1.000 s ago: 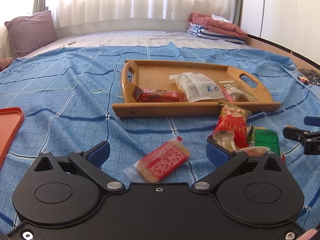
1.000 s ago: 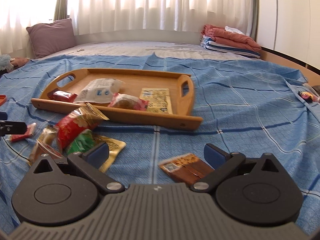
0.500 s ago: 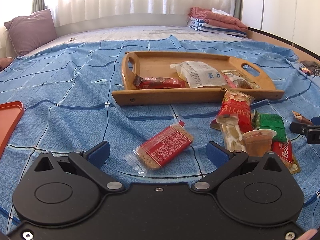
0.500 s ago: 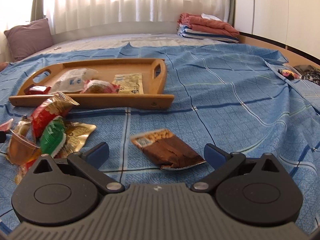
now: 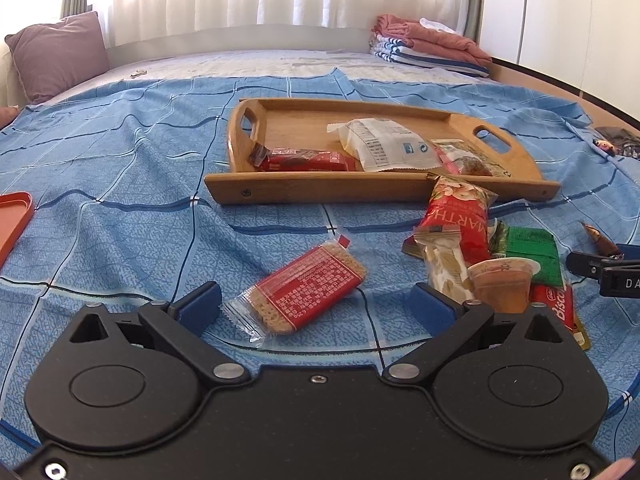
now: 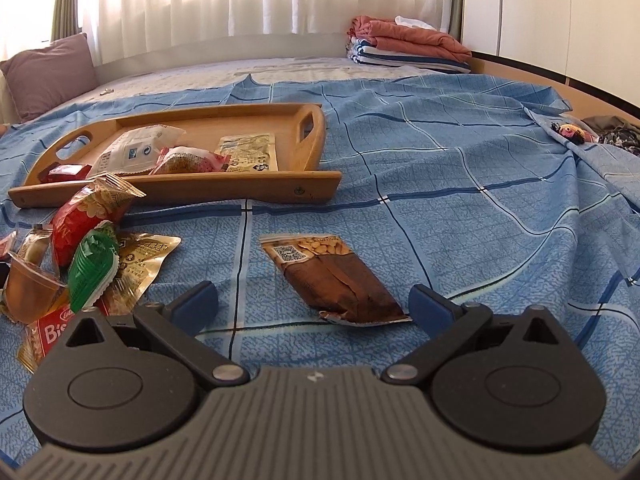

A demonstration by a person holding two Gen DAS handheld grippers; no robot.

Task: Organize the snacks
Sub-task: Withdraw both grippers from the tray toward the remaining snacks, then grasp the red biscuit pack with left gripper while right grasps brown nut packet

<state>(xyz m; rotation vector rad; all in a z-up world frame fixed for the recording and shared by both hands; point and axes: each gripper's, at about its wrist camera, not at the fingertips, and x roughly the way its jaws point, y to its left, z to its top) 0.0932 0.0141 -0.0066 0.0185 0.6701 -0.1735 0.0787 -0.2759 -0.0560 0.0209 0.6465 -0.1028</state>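
My left gripper (image 5: pixel 316 300) jaws closing, red cracker pack (image 5: pixel 304 290) between pads, not yet pinched. My right gripper (image 6: pixel 312 304) had dropped lower, jaws apart astride brown peanut packet (image 6: pixel 336 276). Wooden tray (image 5: pixel 320 188) ahead; both pickups pending.

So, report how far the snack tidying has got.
Done: four packets lie in the wooden tray. In hand: left gripper closing around the red cracker pack, not gripping; right gripper open around the brown packet. Left: the snack pile.
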